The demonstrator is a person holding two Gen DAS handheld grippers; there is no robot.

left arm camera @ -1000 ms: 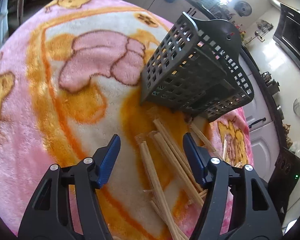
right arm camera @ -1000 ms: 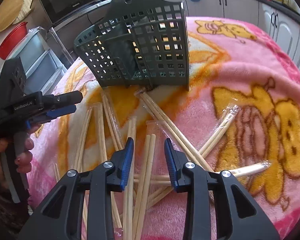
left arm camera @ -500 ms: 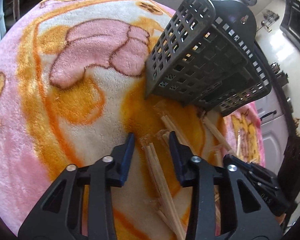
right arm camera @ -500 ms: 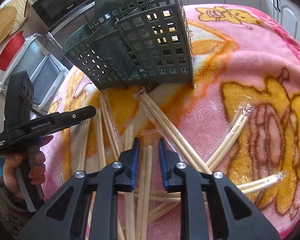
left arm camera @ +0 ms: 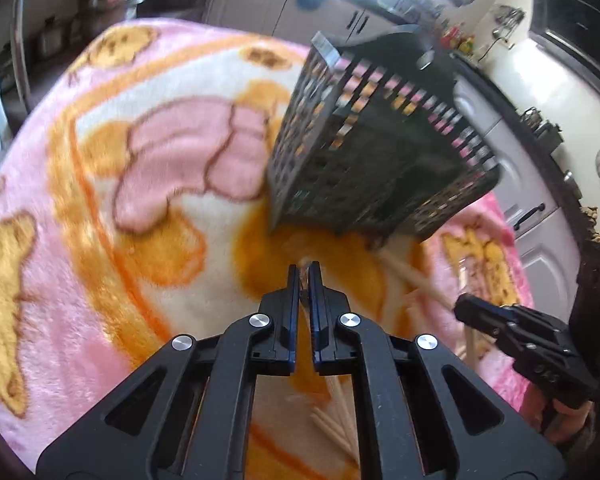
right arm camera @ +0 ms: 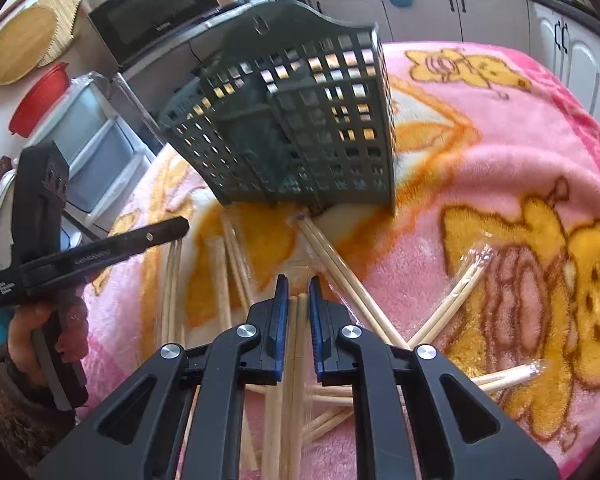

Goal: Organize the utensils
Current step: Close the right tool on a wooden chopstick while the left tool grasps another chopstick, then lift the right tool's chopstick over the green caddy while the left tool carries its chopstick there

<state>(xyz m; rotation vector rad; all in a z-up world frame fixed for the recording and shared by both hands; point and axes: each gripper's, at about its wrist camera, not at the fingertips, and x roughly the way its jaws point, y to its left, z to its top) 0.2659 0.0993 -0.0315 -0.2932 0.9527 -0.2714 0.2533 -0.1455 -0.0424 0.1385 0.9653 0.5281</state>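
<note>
a pink blanket (right arm camera: 500, 184) with yellow bear pictures covers the counter. a dark basket (right arm camera: 300, 120) full of square holes stands on it at the far side, and it looks tilted in both views. many wooden chopsticks (right arm camera: 340, 268) lie on the blanket in front of the basket, crossing each other, and some are in clear wrappers (right arm camera: 472, 260). the left gripper (left arm camera: 304, 270) has its jaws almost all the way together, and a thin pale chopstick tip (left arm camera: 305, 261) pokes out at the front of them, so the jaws are pinching it. more chopsticks show under that gripper, but this view is blurry. the right gripper (right arm camera: 298, 284) has its jaws closing, and a pair of chopsticks (right arm camera: 294, 332) sits right between the blue pads (right arm camera: 281, 320). the pads press on both sides of the pair. one long pair of chopsticks runs from just beside the right gripper up to the bottom of the basket and touches it there. in the right view, the left gripper is seen from the side at the left edge, held by a hand (right arm camera: 52, 332) with a brown fuzzy sleeve (right arm camera: 16, 412). it hangs above chopsticks that lie on the blanket. in the left view, the right gripper shows at the right edge, near the basket. behind the basket there is a black microwave (right arm camera: 152, 8), a red bowl (right arm camera: 40, 96), a round straw mat (right arm camera: 24, 40) on the wall and white cupboards (right arm camera: 420, 4).
</note>
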